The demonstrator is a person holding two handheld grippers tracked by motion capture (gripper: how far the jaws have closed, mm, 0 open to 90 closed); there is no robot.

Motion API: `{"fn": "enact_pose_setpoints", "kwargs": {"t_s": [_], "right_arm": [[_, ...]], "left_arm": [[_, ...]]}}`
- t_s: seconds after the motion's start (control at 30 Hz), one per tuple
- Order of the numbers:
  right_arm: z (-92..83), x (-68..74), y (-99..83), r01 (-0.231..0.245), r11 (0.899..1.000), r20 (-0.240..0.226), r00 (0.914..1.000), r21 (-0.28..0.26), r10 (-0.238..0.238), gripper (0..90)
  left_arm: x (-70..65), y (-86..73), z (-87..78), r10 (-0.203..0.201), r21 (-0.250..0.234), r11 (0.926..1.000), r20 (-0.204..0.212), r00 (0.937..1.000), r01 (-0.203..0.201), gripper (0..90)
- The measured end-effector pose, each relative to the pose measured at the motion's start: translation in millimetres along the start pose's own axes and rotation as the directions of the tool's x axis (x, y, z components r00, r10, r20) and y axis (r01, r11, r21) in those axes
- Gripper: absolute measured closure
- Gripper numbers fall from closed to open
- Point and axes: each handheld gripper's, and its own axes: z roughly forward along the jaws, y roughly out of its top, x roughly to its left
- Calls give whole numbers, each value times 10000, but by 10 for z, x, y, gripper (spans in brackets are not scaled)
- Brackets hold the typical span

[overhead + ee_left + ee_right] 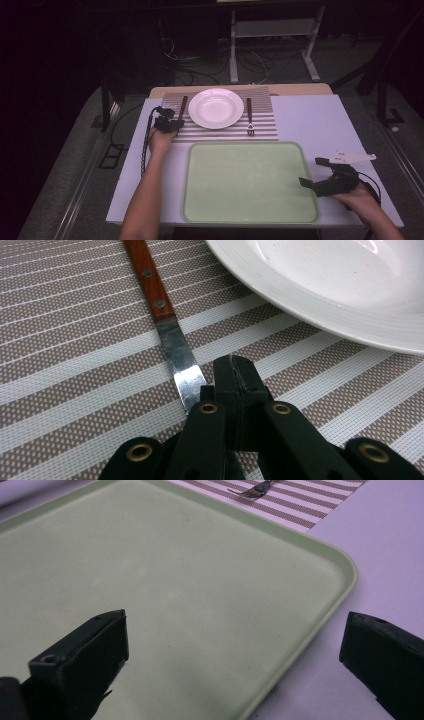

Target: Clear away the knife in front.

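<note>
Place setting appears laid out: white plate [216, 108] is centred on the striped placemat [262, 131], knife [183, 106] is set to its left, fork [249, 117] to its right. Green tray [250, 181] is seen bare on the near side of the table [310, 120], so unloading is judged done, or nearly.

Left gripper [167, 124] is parked at the near end of the knife. In the left gripper view the jaws are pressed together, tips meeting with nothing seen between them; the knife blade [182, 362] runs just beside the tips [235, 372] on the left. Whether the blade end is touched or pinned lower down cannot be told, as it is hidden behind the gripper body. Read as clenched on nothing, possibly nudging the knife straight.

Right gripper [316, 172] is held off the tray's right edge, over bare table. Its jaws are spread wide, nothing between them; in the right gripper view the tray rim [320, 605] passes between the two jaws, untouched.

Left to do, as judged: final knife alignment, if any, then withdrawal of the left hand.

Clearance:
- Knife handle lies close beside the plate rim [320, 315]; little room there for sideways pushes.
- Placemat's left edge is just beside the left gripper; table beyond it is free.
- Right of the tray, open table is available up to the table edge.
- Fork is well apart from both grippers.
</note>
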Motion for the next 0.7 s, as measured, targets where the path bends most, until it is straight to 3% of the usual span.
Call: {"fn": "enact_pose_setpoints", "kwargs": {"t_s": [0.7], "right_arm": [[4,2,-4,14,10000,-10,10000,37,-14,0]], "left_arm": [[165,-68,-87,-393,-88,9992,-374,9985,390,896]]}}
